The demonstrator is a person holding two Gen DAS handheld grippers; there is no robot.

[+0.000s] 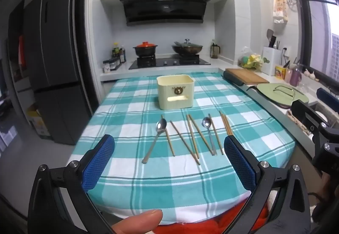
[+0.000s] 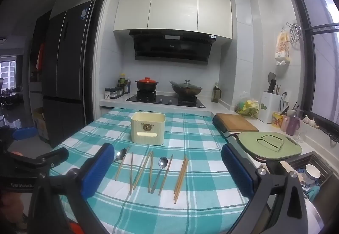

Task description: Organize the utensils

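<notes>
A cream utensil box point(image 1: 175, 91) point(image 2: 147, 129) stands on a teal checked tablecloth point(image 1: 127, 178) point(image 2: 197, 208). In front of it lie two metal spoons and several wooden chopsticks in a row. The left spoon point(image 1: 155, 138) point(image 2: 120, 155) is at the row's left end. The second spoon point(image 1: 208, 132) point(image 2: 160, 171) lies right of the middle. A close pair of chopsticks point(image 1: 225, 125) point(image 2: 181, 178) lies at the right end. My left gripper point(image 1: 169, 151) is open and empty above the table's near edge. My right gripper point(image 2: 165, 159) is open and empty, also short of the utensils.
A wooden cutting board point(image 1: 246, 76) point(image 2: 235, 122) and a green board point(image 1: 281, 94) point(image 2: 271, 146) lie on the counter at the right. A stove with a red-lidded pot point(image 1: 145, 49) and a wok point(image 1: 186, 48) stands behind. A fridge point(image 1: 53, 64) is at the left.
</notes>
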